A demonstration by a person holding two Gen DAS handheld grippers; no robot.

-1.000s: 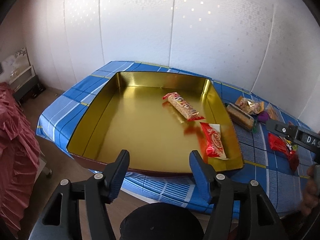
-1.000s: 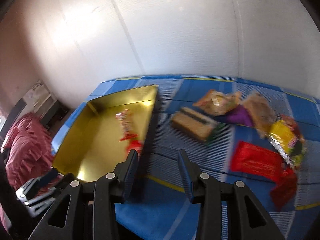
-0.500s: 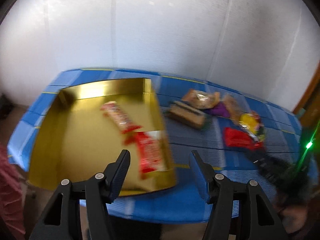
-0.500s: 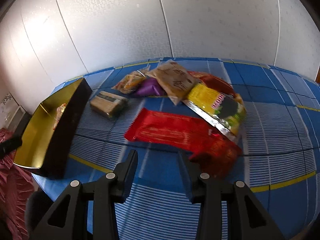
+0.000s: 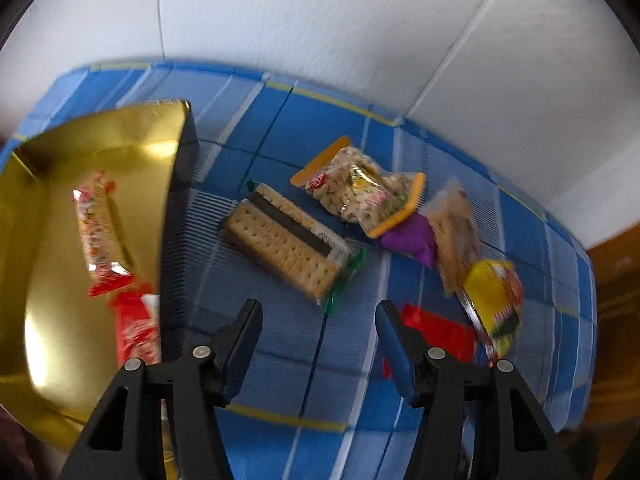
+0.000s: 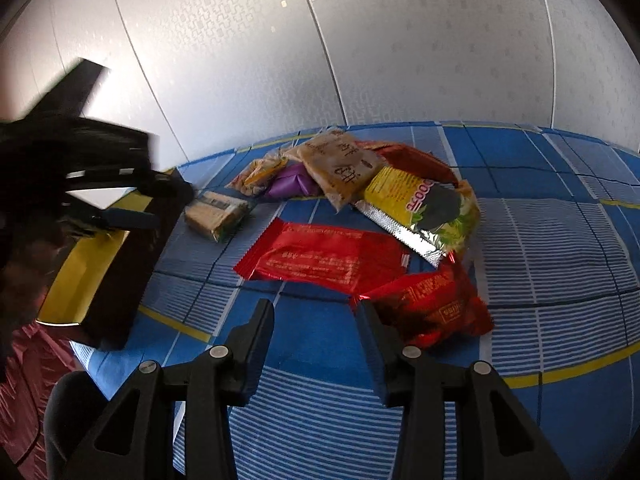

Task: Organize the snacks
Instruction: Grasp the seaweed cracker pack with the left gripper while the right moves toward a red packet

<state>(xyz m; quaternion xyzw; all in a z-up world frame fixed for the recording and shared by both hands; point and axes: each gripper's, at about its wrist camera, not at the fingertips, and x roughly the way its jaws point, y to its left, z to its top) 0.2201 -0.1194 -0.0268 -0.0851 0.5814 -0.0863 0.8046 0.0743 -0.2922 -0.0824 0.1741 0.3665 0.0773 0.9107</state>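
Both tools are wide open and holding nothing, left tool (image 5: 318, 336) over the cracker pack (image 5: 288, 240), right tool (image 6: 316, 326) near the red packs (image 6: 326, 258). Two snacks already sit in the gold tray (image 5: 100, 136) on the left, so I'd guess the loose pile on the table (image 6: 540, 240) goes there too.

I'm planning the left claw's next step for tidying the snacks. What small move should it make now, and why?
Probably ease the open left claw forward and down onto the cracker pack. It lies just ahead on the blue cloth, the loose snack nearest the gold tray, which already holds two red-wrapped snacks.
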